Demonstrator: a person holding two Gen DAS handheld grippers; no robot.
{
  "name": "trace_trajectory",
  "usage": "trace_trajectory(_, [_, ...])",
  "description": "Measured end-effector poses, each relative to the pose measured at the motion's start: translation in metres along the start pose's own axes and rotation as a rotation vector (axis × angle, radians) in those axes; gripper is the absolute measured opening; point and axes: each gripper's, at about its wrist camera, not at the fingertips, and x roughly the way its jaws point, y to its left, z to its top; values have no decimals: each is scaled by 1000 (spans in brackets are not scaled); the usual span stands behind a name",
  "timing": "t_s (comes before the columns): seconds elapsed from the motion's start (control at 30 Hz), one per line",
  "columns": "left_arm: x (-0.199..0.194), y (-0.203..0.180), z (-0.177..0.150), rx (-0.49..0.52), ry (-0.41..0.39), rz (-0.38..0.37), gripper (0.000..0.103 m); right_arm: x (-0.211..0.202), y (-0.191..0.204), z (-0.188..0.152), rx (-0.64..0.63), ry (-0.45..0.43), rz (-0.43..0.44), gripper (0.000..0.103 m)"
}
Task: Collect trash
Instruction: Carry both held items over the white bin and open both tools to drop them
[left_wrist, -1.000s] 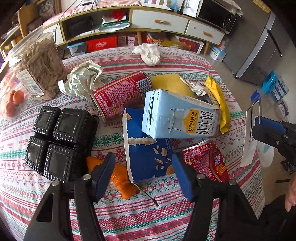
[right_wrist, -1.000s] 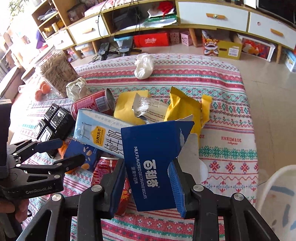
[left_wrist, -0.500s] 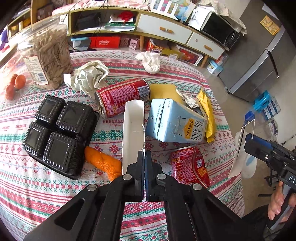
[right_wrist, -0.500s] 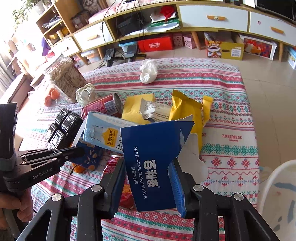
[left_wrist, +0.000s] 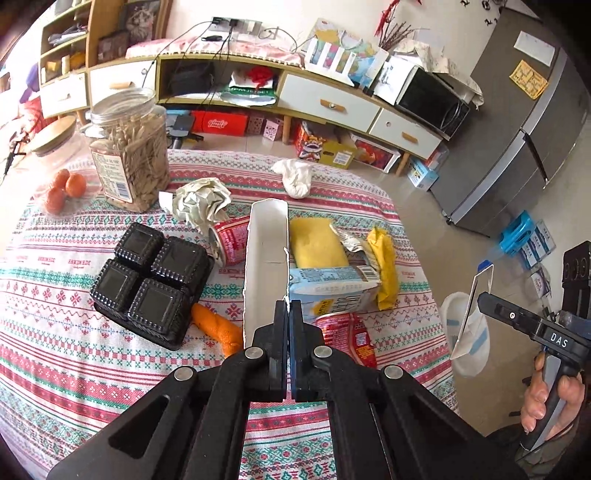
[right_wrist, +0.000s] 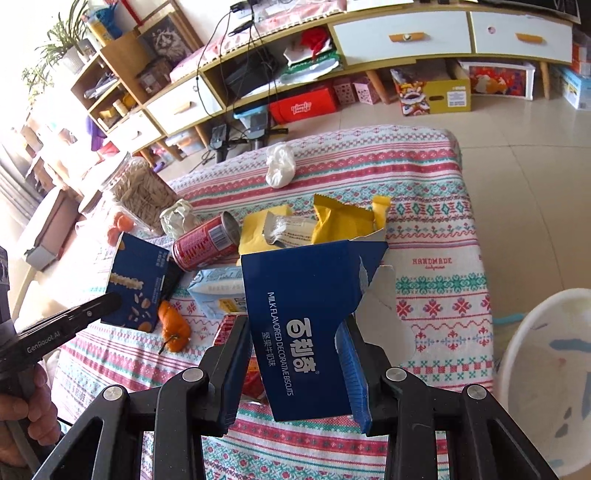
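Observation:
My left gripper (left_wrist: 288, 314) is shut on the edge of a flattened blue snack box (left_wrist: 266, 258), held above the table; its printed side shows in the right wrist view (right_wrist: 138, 284). My right gripper (right_wrist: 295, 354) is shut on a torn blue biscuit box (right_wrist: 306, 317), held over the table's near edge. On the patterned tablecloth (left_wrist: 74, 362) lie a red can (left_wrist: 231, 240), a light-blue milk carton (left_wrist: 328, 291), yellow wrappers (left_wrist: 384, 266), a red wrapper (left_wrist: 347, 339), orange peel (left_wrist: 218, 328), crumpled paper (left_wrist: 199, 203) and a white tissue (left_wrist: 295, 177).
A black plastic tray (left_wrist: 147, 288), a glass jar of seeds (left_wrist: 129, 147) and small oranges (left_wrist: 62, 188) stand at the table's left. A white bin (right_wrist: 546, 369) sits on the floor right of the table. A cabinet (left_wrist: 295, 96) lines the far wall.
My left gripper closed on the blue snack box and lifted it off the table. My right gripper kept hold of the biscuit box and rose slightly.

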Motion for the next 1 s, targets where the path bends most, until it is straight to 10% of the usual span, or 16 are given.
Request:
trace_trajectory(0.67, [58, -207, -33, 204, 135, -365, 0, -88, -120, 0, 297, -152, -147, 41])
trace_trajectory(1.0, [128, -282, -62, 245, 255, -404, 0, -96, -172, -11, 413, -99, -276, 42])
